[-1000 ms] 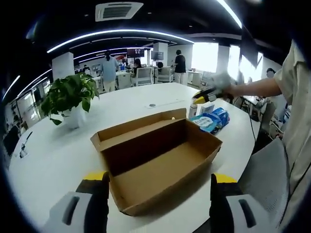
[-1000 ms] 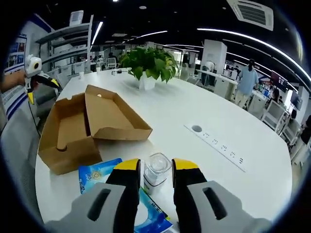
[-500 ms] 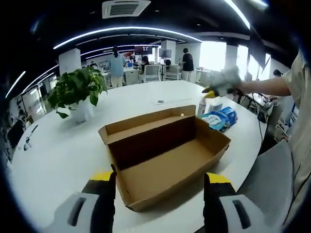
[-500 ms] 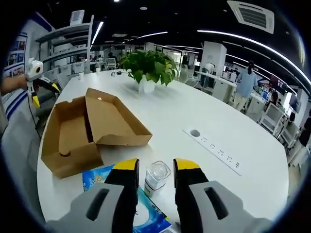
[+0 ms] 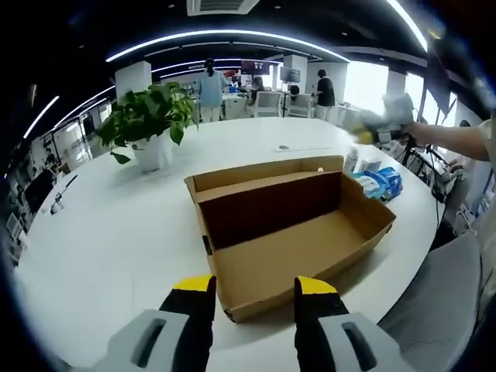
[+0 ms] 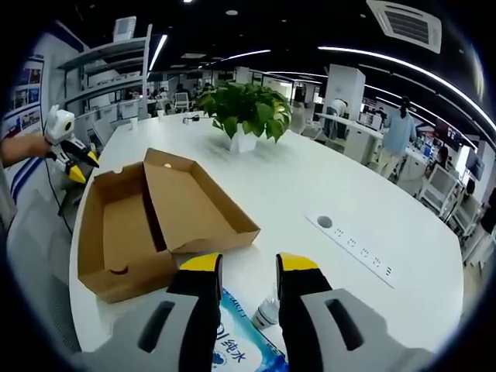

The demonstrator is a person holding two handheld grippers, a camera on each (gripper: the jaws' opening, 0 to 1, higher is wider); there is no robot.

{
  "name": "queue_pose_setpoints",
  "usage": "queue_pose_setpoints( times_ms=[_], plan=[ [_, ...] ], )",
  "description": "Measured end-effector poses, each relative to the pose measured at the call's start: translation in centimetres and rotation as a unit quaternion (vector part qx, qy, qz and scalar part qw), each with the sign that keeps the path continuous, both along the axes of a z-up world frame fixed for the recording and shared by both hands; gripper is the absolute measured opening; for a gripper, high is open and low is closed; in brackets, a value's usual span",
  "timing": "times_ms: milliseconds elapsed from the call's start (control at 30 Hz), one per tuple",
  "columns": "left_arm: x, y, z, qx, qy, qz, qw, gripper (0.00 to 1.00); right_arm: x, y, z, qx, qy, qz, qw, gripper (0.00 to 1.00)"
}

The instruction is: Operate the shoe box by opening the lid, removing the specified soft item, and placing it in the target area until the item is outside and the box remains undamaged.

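- The left tool (image 5: 252, 288) hangs at the counter's (image 5: 116, 232) near edge, jaws narrowly apart and holding nothing, aimed at the near end wall of the shoe box (image 5: 298, 248).
- The right tool (image 6: 240, 267) hovers over the blue soft pack (image 6: 244, 341), jaws narrowly parted and holding nothing.
- The shoe box lies open, lid folded back flat.
- The right gripper view shows a clear small bottle (image 6: 267, 311) beside the pack and a potted plant (image 6: 246, 112) farther along the counter.

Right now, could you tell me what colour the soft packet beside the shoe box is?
Blue and white; the packet shows best in the right gripper view.
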State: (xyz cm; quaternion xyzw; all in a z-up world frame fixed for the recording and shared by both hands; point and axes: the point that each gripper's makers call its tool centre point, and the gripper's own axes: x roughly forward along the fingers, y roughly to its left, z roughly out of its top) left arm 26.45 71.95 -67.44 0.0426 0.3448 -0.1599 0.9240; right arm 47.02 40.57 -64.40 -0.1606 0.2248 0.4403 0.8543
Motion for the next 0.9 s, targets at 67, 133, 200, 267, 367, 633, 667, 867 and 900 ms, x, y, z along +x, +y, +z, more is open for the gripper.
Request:
queue_pose_setpoints(
  times_ms=[67,133,200,267,367,633,667,867,900],
  plan=[
    [0.0,0.2,-0.3,0.001,0.005,0.003,1.0000,0.37,-0.1,0.5,-0.1,0.001,0.006,0.002,1.0000,0.24],
    [0.0,0.6,-0.5,-0.001,0.009,0.012,0.9999,0.35,-0.4,1.1,-0.3,0.003,0.013,0.004,0.9999,0.24],
    [0.0,0.9,-0.7,-0.005,0.011,0.019,0.9997,0.35,-0.5,1.5,-0.5,0.004,0.018,0.005,0.9998,0.24],
    [0.1,1.1,-0.9,-0.011,0.014,0.030,0.9994,0.33,-0.8,2.0,-0.7,0.008,0.028,0.005,0.9996,0.24],
    [0.1,1.7,-1.2,-0.014,0.020,0.044,0.9987,0.29,-1.5,2.9,-1.1,0.008,0.038,0.011,0.9992,0.24],
    [0.0,2.8,-2.0,-0.025,0.032,0.073,0.9965,0.24,-2.4,4.8,-2.0,0.016,0.056,0.016,0.9981,0.24],
    [0.0,2.8,-2.0,-0.028,0.034,0.076,0.9961,0.23,-2.4,5.0,-2.0,0.017,0.058,0.015,0.9980,0.23],
    [0.2,3.2,-2.5,-0.045,0.048,0.101,0.9927,0.15,-2.6,5.8,-3.1,0.013,0.077,0.006,0.9970,0.21],
    [0.3,3.3,-2.6,-0.047,0.049,0.105,0.9922,0.14,-2.6,5.9,-3.3,0.011,0.078,0.005,0.9968,0.21]
  ],
)
